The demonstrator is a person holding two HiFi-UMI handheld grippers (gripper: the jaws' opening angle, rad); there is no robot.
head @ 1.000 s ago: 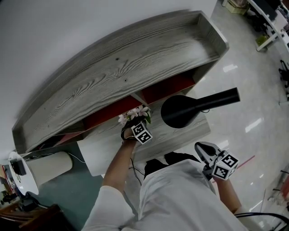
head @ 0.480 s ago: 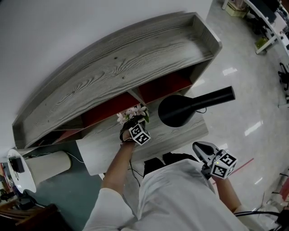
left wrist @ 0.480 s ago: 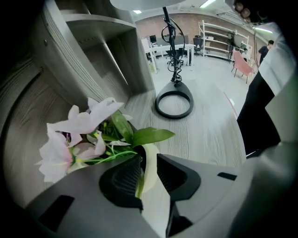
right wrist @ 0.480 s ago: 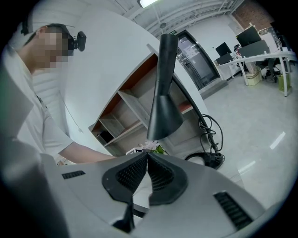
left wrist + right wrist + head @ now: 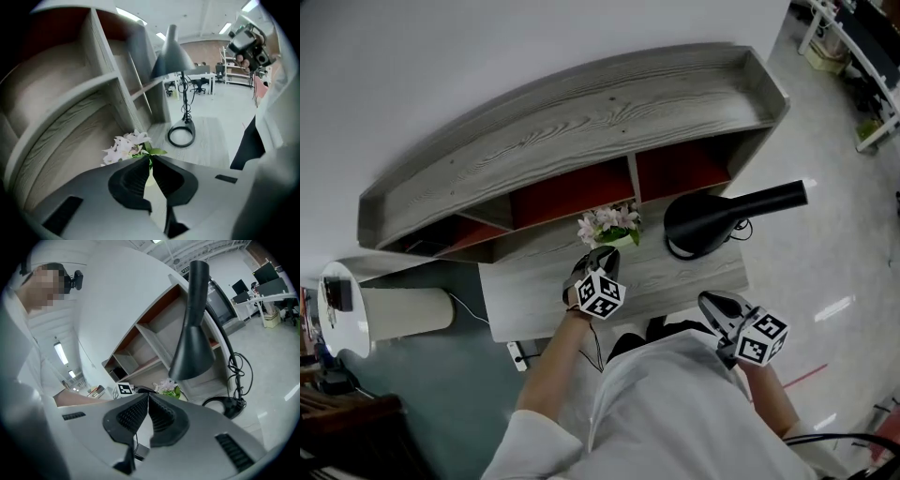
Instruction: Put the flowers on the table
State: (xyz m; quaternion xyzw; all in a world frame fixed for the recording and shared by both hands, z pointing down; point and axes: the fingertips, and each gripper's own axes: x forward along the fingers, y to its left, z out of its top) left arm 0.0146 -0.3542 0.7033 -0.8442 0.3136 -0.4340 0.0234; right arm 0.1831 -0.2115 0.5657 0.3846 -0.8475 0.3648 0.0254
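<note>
The flowers (image 5: pixel 607 225) are standing at the rear of the table (image 5: pixel 525 292), between the shelf unit (image 5: pixel 562 131) and your left gripper (image 5: pixel 602 255), which is pinching their stem, while you are holding the right gripper (image 5: pixel 712 302) closed and empty near your body.

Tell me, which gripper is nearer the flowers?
The left gripper, its fingers pinching the flowers; the right gripper hangs back, shut and empty.
</note>
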